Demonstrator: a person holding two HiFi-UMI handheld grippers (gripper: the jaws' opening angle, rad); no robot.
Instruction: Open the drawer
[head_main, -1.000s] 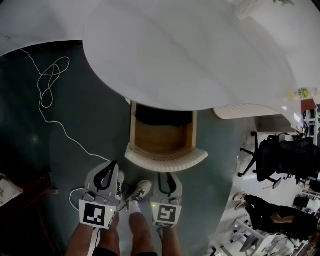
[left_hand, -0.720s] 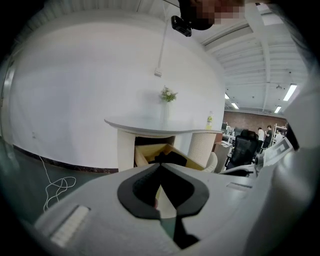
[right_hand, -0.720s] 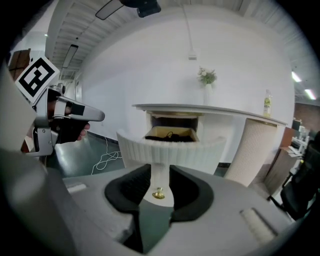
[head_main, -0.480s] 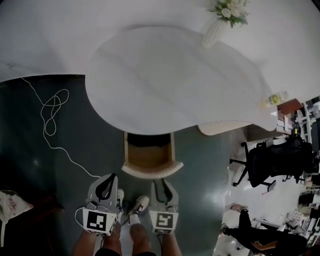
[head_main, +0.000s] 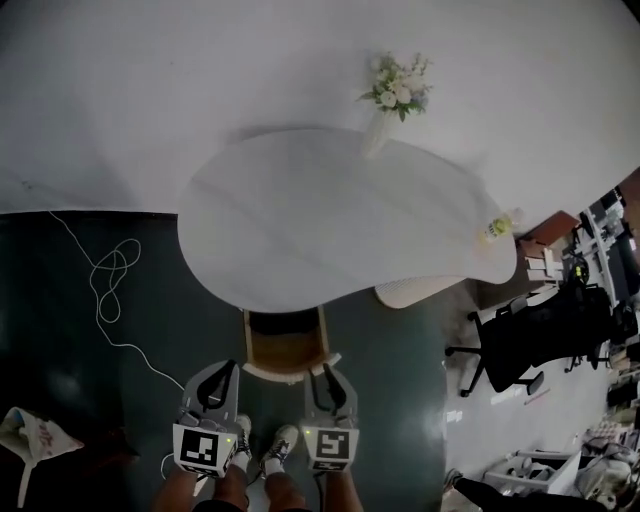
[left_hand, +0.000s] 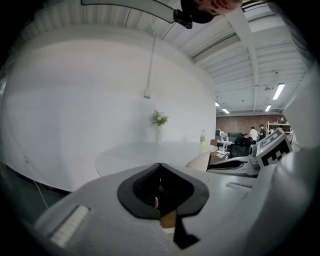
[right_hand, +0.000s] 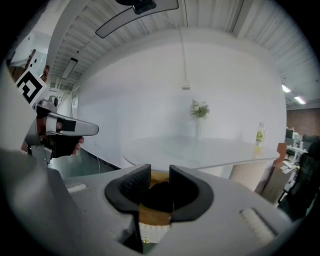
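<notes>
**Grey pair aloft; pull looks done**

Grey plastic L gripper (left_hand: 160, 165): jaws pressed together, nothing btwn. Grey plastic R gripper (right_hand: 160, 172): jaws spread, empty. Just ahead & below, btwn both tips, the wooden drawer w/ white ribbed curved front (head_main: 287, 350) stands pulled out from under the white rounded tabletop (head_main: 330, 215). Its long axis runs toward the person, front nearest. It shows thru R's gap, so R looks better lined up than L. Drawer's rear is hidden under the top; inside too dark to read; no handle made out.
</notes>
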